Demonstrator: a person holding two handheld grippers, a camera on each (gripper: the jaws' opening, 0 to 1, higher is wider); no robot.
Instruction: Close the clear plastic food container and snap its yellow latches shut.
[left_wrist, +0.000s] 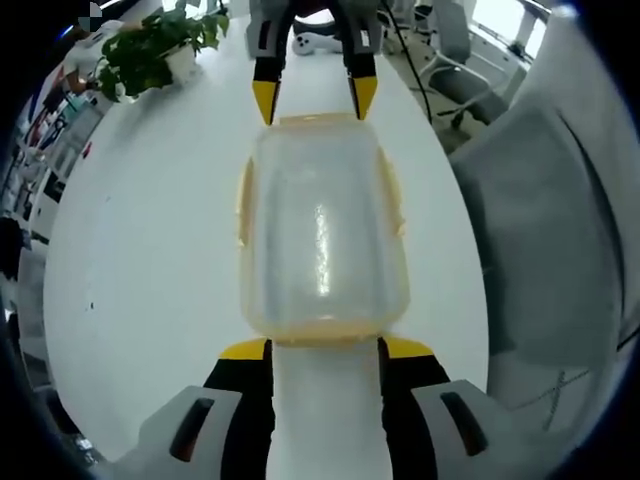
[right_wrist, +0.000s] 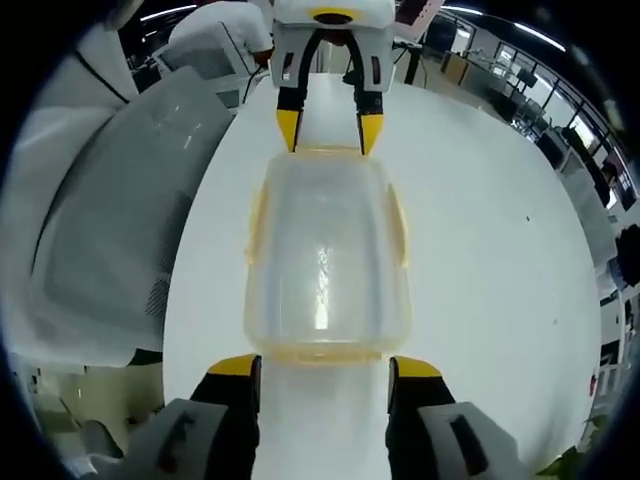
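- The left gripper (left_wrist: 325, 352) has its two yellow-tipped jaws spread wide, about as wide as the container. It holds nothing.
- Straight ahead of it, at 12 o'clock, lies the clear container (left_wrist: 322, 235) on the white table (left_wrist: 150, 250). The near short end sits right at the jaw tips; I can't tell if they touch.
- The right gripper (right_wrist: 322, 372) is open just as wide and holds nothing too. The other short end of the box sits at its tips, also at 12 o'clock.
- So the box's long way runs from one gripper to the other. Each gripper faces one end, and neither looks nearer.
- The lid looks like it is already on top.
- Yellow latches (left_wrist: 243, 205) show along the long sides, at 9 and 3 o'clock. I think these sit flared out, not snapped yet.
- Further out, a green plant (left_wrist: 155, 45) stands at 11 o'clock in the left gripper view, and a grey chair (right_wrist: 120, 200) at 9 o'clock in the right gripper view.
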